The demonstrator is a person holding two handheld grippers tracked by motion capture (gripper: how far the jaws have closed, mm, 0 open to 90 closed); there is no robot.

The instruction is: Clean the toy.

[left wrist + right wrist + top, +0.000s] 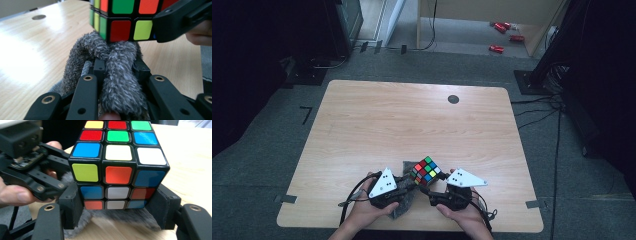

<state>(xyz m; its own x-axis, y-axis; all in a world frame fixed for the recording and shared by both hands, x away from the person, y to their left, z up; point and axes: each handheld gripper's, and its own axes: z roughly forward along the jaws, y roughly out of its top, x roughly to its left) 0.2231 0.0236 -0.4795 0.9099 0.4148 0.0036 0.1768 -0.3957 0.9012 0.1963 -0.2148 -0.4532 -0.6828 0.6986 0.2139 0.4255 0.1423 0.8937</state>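
Right claw [117, 212] grips upright puzzle cube [117, 167], corner-on.

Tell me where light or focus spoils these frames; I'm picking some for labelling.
High view: room edges nearly black, table evenly lit, puzzle cube small but legible. Left gripper view: window glare bleaches the tabletop at left; the grey cloth stays sharp. Right gripper view: cube crisp, nearest jaw parts slightly soft.

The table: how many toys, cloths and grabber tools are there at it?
Puzzle cube: 1
Grey fuzzy cloth: 1
Grippers: 2, left gripper, right gripper
Total: 4, on the table
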